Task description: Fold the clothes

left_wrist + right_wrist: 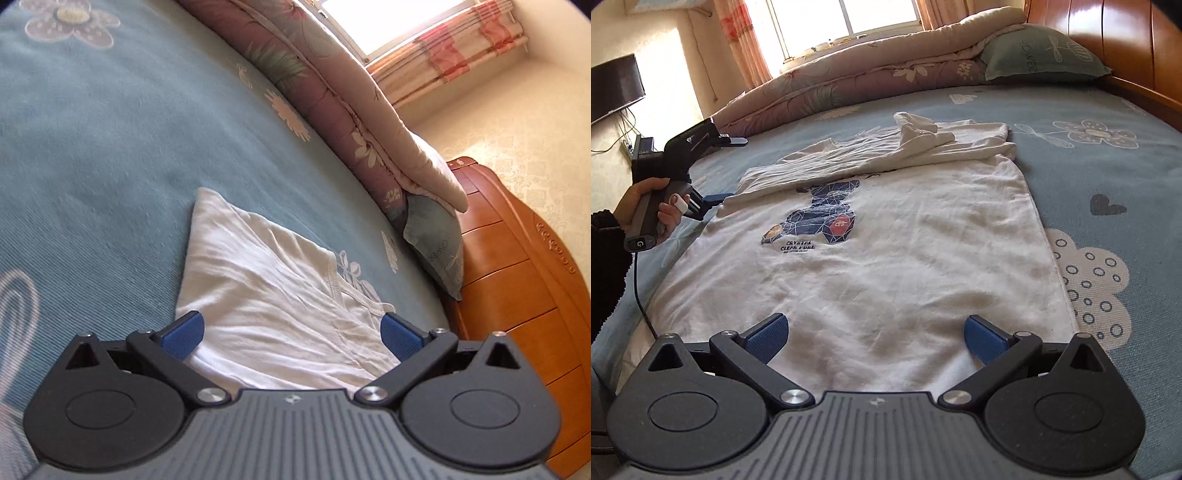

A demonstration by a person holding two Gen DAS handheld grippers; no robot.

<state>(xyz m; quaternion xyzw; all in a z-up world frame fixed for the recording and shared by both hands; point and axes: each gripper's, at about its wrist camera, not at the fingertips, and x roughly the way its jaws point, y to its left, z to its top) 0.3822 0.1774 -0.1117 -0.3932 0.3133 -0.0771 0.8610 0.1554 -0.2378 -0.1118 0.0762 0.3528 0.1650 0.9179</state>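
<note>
White T-shirt (871,258) flat on bed (1108,177) | my left gripper (291,334) released at its sleeve | my right gripper (873,338) released over its hem

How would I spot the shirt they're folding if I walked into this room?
Look at the wide bed with the blue flowered bedspread, in front of the rolled quilt under the window. The white T-shirt lies spread flat on it. It is the only white garment there, with a dark blue bear print on it.

White T-shirt (886,266) on a blue bedspread (1108,177)

The shirt's chest shows a navy geometric bear print; the bedspread around it carries white flowers and dotted clouds.
</note>
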